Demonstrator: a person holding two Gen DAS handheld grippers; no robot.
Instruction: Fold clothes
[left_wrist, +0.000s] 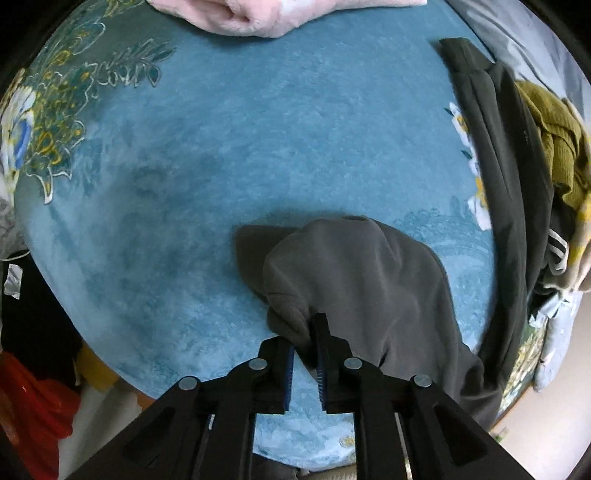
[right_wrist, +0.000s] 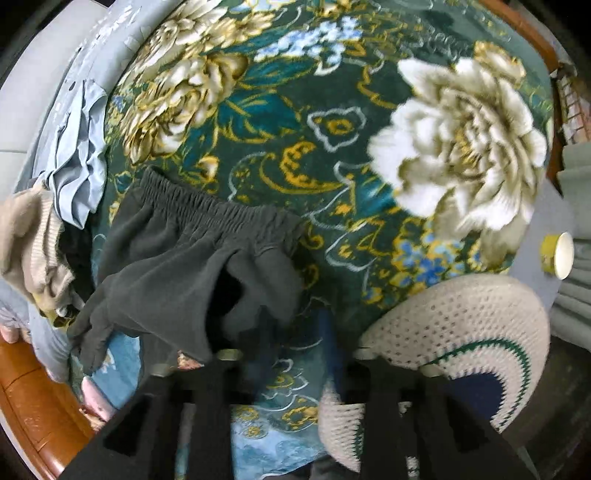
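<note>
In the left wrist view, a grey garment (left_wrist: 369, 277) lies bunched on the teal blanket (left_wrist: 258, 147). My left gripper (left_wrist: 306, 336) is shut on a fold of its near edge, with cloth pinched between the blue pads. A darker trouser leg (left_wrist: 509, 184) runs down the blanket's right side. In the right wrist view, dark grey trousers (right_wrist: 177, 266) lie on the flowered blanket (right_wrist: 332, 166), with the elastic waistband (right_wrist: 221, 210) facing away from me. My right gripper (right_wrist: 297, 332) is blurred and stands open. Blanket shows between its fingers, and a trouser fold hangs by the left finger.
A pink fleece (left_wrist: 258, 14) lies at the far edge. A mustard garment (left_wrist: 554, 140) tops a clothes pile at the right. There are also a light blue cloth (right_wrist: 77, 166), a beige knit (right_wrist: 29, 240), a cream knit with green and navy stripes (right_wrist: 461, 332), a yellow cup (right_wrist: 557, 254) and a wooden frame (right_wrist: 29, 406).
</note>
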